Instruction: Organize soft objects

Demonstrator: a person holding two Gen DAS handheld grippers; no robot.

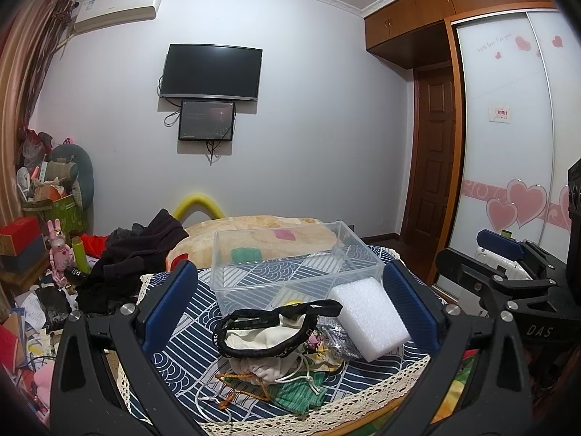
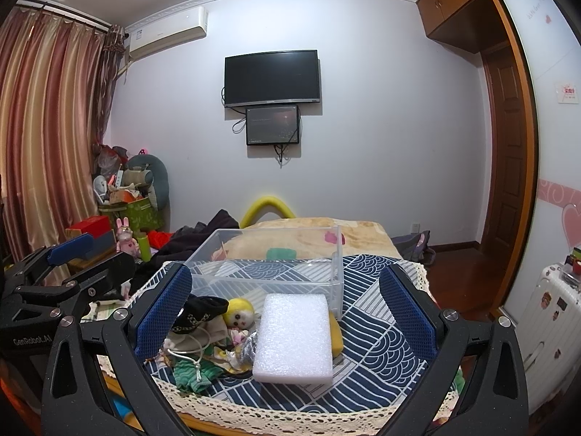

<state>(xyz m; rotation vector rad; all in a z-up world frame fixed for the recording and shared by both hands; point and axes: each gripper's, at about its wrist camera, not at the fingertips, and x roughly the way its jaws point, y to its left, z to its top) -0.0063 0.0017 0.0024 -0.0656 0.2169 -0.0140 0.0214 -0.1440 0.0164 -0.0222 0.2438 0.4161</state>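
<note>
I see my left gripper (image 1: 290,305) and right gripper (image 2: 285,309) both spread wide, grasping nothing; between me and the clear, rigid plastic bin (image 2: 268,265) lies a heap: a white foam block (image 2: 296,338) leaning right, a cream drawstring pouch (image 1: 265,348) left, a yellow felt doll (image 2: 239,314); all on the wave-patterned, lace-edged cloth (image 2: 381,330).

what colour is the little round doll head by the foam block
Yellow doll head, seen best in the right wrist view.
</note>
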